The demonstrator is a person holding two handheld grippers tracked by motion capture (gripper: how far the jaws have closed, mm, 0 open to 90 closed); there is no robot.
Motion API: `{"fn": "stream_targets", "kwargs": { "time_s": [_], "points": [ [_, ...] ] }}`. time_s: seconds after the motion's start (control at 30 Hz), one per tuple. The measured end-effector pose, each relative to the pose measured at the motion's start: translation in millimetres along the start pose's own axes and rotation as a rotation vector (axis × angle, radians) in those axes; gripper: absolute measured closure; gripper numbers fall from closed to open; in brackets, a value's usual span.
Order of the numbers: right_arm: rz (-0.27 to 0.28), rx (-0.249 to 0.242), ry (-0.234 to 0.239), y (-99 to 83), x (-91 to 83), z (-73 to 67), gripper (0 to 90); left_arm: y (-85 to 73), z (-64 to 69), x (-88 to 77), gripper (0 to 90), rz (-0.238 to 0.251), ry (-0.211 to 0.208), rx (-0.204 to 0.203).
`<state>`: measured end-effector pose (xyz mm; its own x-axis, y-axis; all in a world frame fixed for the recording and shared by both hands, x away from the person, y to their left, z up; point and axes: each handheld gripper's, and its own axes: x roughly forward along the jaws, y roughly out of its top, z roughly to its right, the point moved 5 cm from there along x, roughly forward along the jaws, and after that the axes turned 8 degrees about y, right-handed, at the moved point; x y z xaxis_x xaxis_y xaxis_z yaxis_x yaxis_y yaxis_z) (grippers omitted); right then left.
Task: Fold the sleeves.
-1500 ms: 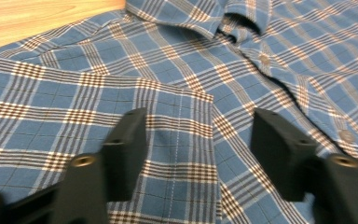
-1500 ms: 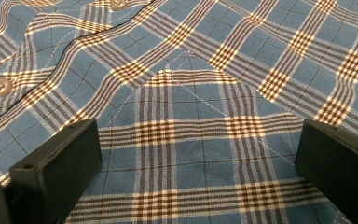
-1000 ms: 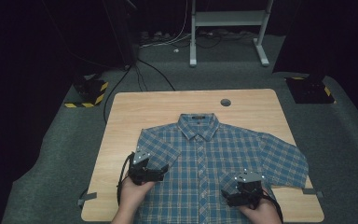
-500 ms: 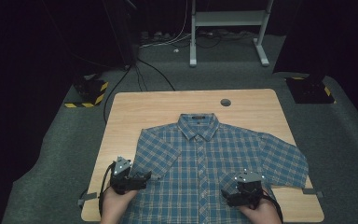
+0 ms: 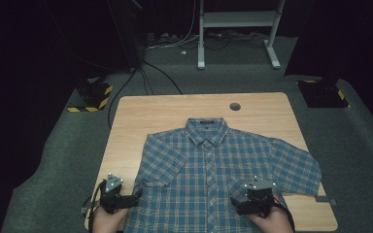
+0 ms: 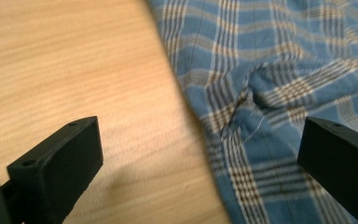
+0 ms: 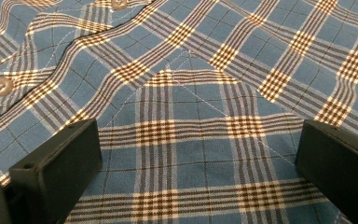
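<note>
Lying flat on the wooden bench (image 5: 141,116), a blue checked shirt (image 5: 213,179), left gripper (image 5: 126,198) at its left edge, fingers apart, right gripper (image 5: 246,201) over its front, fingers apart.

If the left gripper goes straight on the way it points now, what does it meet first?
Most likely the side edge of the blue plaid shirt, near its puckered seam. The left gripper has its jaws open, one over the bare wooden table, the other over the cloth. Depth is hard to judge.
</note>
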<state>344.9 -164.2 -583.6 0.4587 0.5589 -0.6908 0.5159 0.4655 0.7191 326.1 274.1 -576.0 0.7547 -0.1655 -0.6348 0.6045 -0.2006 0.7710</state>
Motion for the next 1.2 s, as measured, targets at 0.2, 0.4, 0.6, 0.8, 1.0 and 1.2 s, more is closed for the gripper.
{"fn": "stream_targets", "kwargs": {
  "time_s": [0.2,0.4,0.6,0.8,1.0,1.2],
  "points": [
    [0.009,0.007,0.013,0.1,-0.9,-0.1,0.3,-5.1,2.8,3.8,0.3,-0.018,0.016,0.024],
    [0.084,-0.015,0.006,4.9,-10.5,1.3,0.4,-6.9,4.8,6.0,0.2,-0.044,0.034,0.044],
    [0.178,-0.014,-0.013,14.2,-23.3,9.7,0.1,-6.5,2.8,8.8,0.2,-0.065,0.033,0.031],
    [0.175,-0.012,-0.04,18.4,-28.8,14.9,0.0,-6.5,2.8,8.9,0.2,-0.063,0.032,0.029],
    [0.164,0.0,-0.05,21.8,-32.1,23.4,0.0,-6.5,3.0,8.9,0.2,-0.064,0.034,0.029],
    [0.185,0.006,-0.062,27.3,-43.2,39.7,0.0,-6.5,3.2,8.8,0.2,-0.064,0.035,0.027]
  ]
}}
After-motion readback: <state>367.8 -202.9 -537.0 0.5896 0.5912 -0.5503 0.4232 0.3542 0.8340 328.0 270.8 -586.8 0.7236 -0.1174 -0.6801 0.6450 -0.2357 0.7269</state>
